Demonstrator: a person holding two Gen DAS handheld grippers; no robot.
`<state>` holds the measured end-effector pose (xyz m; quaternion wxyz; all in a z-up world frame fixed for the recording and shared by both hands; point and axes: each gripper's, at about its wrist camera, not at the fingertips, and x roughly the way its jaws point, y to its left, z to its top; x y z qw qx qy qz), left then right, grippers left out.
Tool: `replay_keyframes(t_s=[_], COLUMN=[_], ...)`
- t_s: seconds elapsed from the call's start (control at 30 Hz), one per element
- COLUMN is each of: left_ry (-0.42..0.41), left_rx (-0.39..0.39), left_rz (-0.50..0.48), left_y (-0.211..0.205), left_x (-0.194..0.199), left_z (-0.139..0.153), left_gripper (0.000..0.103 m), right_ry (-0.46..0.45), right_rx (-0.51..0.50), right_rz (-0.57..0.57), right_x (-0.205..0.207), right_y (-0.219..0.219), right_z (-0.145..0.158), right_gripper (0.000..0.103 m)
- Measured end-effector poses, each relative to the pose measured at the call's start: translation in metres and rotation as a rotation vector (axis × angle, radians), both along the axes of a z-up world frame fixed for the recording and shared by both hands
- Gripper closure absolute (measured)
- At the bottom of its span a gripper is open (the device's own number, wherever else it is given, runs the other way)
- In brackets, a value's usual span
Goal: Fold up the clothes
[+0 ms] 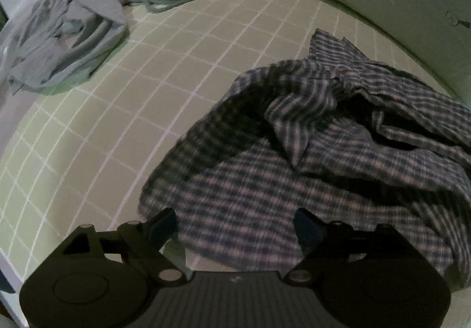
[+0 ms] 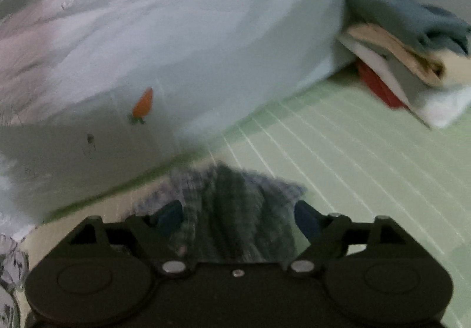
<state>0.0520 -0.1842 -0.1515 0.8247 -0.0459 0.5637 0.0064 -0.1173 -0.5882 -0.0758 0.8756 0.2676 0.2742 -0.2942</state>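
Note:
A crumpled blue-and-white plaid shirt (image 1: 323,151) lies on the green grid mat (image 1: 164,86), filling the right half of the left wrist view. My left gripper (image 1: 235,223) hovers over the shirt's near hem, open, its fingers wide apart with the cloth beneath them. In the blurred right wrist view, a bunched part of the plaid shirt (image 2: 235,210) rises between the spread fingers of my right gripper (image 2: 238,217), which is open. Whether the cloth touches the right pads cannot be told.
A heap of grey garments (image 1: 76,22) lies at the mat's far left. A stack of folded clothes (image 2: 412,48), blue over beige, white and red, sits at the far right by the pale wall (image 2: 206,33), which carries a carrot sticker (image 2: 143,106).

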Motion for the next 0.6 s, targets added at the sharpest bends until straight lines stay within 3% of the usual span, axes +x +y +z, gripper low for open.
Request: replay_keyframes(t_s=[0.27,0.53,0.57,0.6], left_ry=[-0.020,-0.066,-0.076,-0.087], left_rx=[-0.052,-0.046,-0.043,-0.037], left_rz=[0.012,0.027,0.021,0.006], left_y=[0.013,0.016,0.014,0.009], left_x=[-0.031,-0.046,-0.046,-0.045], left_z=[0.008,0.021,0.024,0.027], left_gripper=[0.015,0.015,0.015,0.015], right_ry=[0.083,0.124,0.132,0.136], right_rx=[0.203,0.307,0.299,0.289], right_rz=[-0.043,0.073,0.099,0.126], right_x=[-0.033,-0.015,-0.013,-0.011], right_y=[0.007,0.017,0.019,0.021], right_z=[-0.038,-0.069,-0.071,-0.072], right_gripper=[0.016,0.018,0.028,0.052])
